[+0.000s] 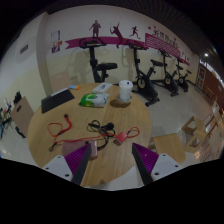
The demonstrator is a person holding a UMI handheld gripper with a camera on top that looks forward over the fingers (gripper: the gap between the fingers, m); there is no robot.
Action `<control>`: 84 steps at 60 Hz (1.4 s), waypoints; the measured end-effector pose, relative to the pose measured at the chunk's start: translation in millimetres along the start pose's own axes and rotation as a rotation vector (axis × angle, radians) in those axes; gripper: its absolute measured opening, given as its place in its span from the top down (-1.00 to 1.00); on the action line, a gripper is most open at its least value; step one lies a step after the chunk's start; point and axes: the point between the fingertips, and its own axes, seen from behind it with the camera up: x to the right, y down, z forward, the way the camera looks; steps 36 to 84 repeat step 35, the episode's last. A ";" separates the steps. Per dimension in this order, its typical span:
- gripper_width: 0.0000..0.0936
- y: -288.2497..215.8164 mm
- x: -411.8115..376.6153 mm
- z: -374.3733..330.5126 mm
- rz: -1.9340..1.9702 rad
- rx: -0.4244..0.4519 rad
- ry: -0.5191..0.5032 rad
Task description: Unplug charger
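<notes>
One round wooden table (45,125) sits ahead of my tool (113,158), whose two purple-padded fingers (80,155) stand apart. On it I count one white cylinder (125,91), one green-and-white object (96,98), one dark flat slab (58,100). Behind stand at least three exercise bikes (150,82).

Hand-held gripper (113,160) open above wooden table (60,105), black cable (102,126) ahead, exercise bikes (150,78) beyond.
</notes>
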 end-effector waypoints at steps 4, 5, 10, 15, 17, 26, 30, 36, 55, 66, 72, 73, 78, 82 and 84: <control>-0.81 5.1 -10.6 -39.3 -0.006 0.006 -0.013; -0.81 7.9 -13.1 -48.9 -0.009 0.003 -0.017; -0.81 20.7 -20.8 -90.6 -0.013 0.004 -0.020; -0.83 35.0 -23.5 -119.6 -0.007 0.001 -0.007; -0.84 40.5 -23.9 -128.6 -0.005 -0.001 -0.003; -0.83 56.6 -31.1 -149.9 0.018 -0.008 0.000; -0.84 57.8 -29.3 -155.0 -0.001 0.002 0.021; -0.84 58.3 -24.7 -154.0 -0.009 0.004 0.054; -0.84 58.3 -24.7 -154.0 -0.009 0.004 0.054; -0.84 58.3 -24.7 -154.0 -0.009 0.004 0.054; -0.84 58.3 -24.7 -154.0 -0.009 0.004 0.054; -0.84 58.3 -24.7 -154.0 -0.009 0.004 0.054; -0.84 58.3 -24.7 -154.0 -0.009 0.004 0.054; -0.84 58.3 -24.7 -154.0 -0.009 0.004 0.054; -0.84 58.3 -24.7 -154.0 -0.009 0.004 0.054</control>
